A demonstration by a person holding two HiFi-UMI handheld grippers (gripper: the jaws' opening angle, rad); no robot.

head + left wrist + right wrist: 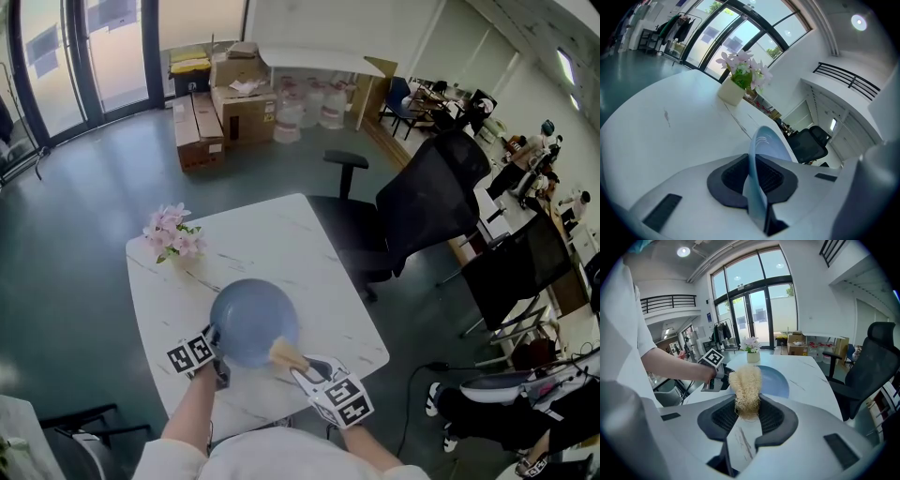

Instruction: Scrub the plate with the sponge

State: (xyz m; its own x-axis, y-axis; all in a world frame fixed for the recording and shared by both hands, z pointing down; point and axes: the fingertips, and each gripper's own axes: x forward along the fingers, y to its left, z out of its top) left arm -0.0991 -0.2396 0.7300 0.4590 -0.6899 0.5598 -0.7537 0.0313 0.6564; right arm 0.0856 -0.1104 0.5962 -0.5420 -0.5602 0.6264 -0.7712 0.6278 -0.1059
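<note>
The plate (253, 322) is the centre of this moment: a round blue plate over the near part of the white worktop (300, 234), with a small pot of pink flowers (172, 232) well beyond its far-left side. The left gripper (755, 179) has its jaws clenched on the near-left rim of the plate, and in the left gripper view the rim runs edge-on between the two pads. The right gripper (747, 416) is at the near-right side of the plate, and its jaws are grasping the sponge (745, 385), a pale fibrous one, which stands out of the jaws toward the plate. In the head view the tip of the sponge meets the near-right rim of the plate, but it cannot be told whether it really presses there. The step in hand seems to be the bringing of the sponge onto the plate, so the scrubbing is only at its start. The next move probably calls for pushing the sponge onto the blue face and rubbing it across, while the left jaws hold the rim steady so that the plate does not slide or turn.
</note>
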